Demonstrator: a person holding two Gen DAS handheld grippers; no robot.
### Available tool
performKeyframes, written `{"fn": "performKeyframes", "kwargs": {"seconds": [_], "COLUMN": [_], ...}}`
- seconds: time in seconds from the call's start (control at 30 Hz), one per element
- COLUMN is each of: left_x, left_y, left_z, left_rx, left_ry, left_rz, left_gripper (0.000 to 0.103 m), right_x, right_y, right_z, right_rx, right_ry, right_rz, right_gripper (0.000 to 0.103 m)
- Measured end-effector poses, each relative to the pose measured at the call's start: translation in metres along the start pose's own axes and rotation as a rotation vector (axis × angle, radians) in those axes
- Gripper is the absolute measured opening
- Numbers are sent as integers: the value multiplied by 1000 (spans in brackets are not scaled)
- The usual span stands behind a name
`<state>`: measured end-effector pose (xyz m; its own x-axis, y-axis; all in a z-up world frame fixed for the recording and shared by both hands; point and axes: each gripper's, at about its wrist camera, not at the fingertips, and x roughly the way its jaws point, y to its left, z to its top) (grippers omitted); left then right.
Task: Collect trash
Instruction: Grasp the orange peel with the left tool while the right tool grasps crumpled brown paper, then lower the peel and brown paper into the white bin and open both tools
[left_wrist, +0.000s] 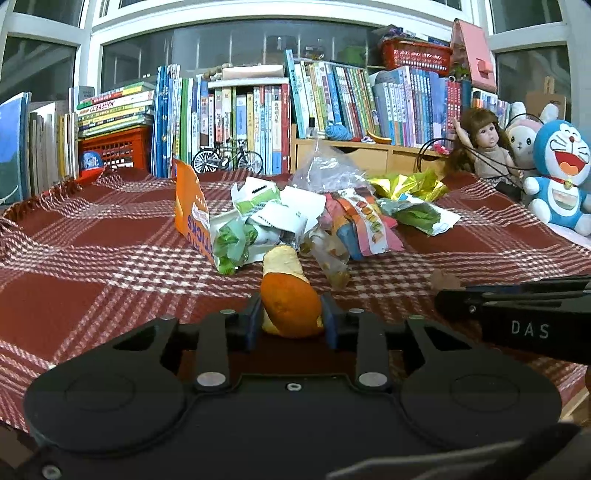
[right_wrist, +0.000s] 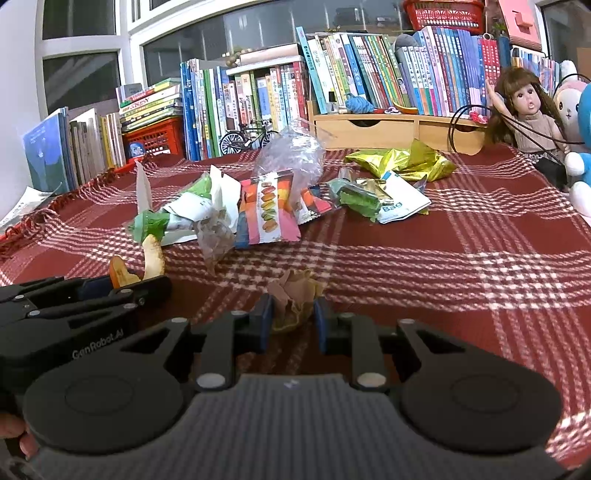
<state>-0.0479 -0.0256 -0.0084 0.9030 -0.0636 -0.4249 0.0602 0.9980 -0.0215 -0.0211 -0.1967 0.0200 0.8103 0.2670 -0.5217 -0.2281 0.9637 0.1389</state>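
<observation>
My left gripper (left_wrist: 290, 319) is shut on an orange peel (left_wrist: 290, 295), which sticks up between its blue pads just above the cloth. My right gripper (right_wrist: 291, 317) is shut on a crumpled brown paper wad (right_wrist: 295, 295). In the right wrist view the left gripper (right_wrist: 122, 288) shows at the left with the peel (right_wrist: 153, 258) in it. In the left wrist view the right gripper (left_wrist: 447, 295) comes in from the right. A heap of wrappers (left_wrist: 295, 221) lies further back on the cloth: an orange snack bag (left_wrist: 190, 210), green and white packets, a clear plastic bag (right_wrist: 291, 155), a gold foil bag (right_wrist: 402, 162).
A red and white plaid cloth (right_wrist: 461, 251) covers the table. Rows of books (left_wrist: 236, 122), a wooden drawer shelf (right_wrist: 384, 129), a toy bicycle (left_wrist: 227, 158) and red crates line the back. A doll (left_wrist: 487, 147) and plush toys (left_wrist: 561, 173) sit at the far right.
</observation>
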Motion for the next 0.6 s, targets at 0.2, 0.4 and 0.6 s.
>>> {"fn": "performKeyframes", "kwargs": {"seconds": [0.2, 0.4, 0.6], "left_x": [-26, -56, -84], "left_y": [-1, -6, -10], "left_z": [1, -10, -27], "left_rx": [9, 43, 66], "left_ry": [-21, -22, 10], "left_rz": [-23, -59, -92], "left_gripper": [31, 31, 31], "right_x": [-14, -32, -53], "right_y": [2, 7, 16], "right_z": [-2, -13, -28], "right_rx": [20, 40, 25], "right_ry": [-17, -19, -14], "right_rz": [17, 43, 65], "right_gripper": [28, 28, 28]}}
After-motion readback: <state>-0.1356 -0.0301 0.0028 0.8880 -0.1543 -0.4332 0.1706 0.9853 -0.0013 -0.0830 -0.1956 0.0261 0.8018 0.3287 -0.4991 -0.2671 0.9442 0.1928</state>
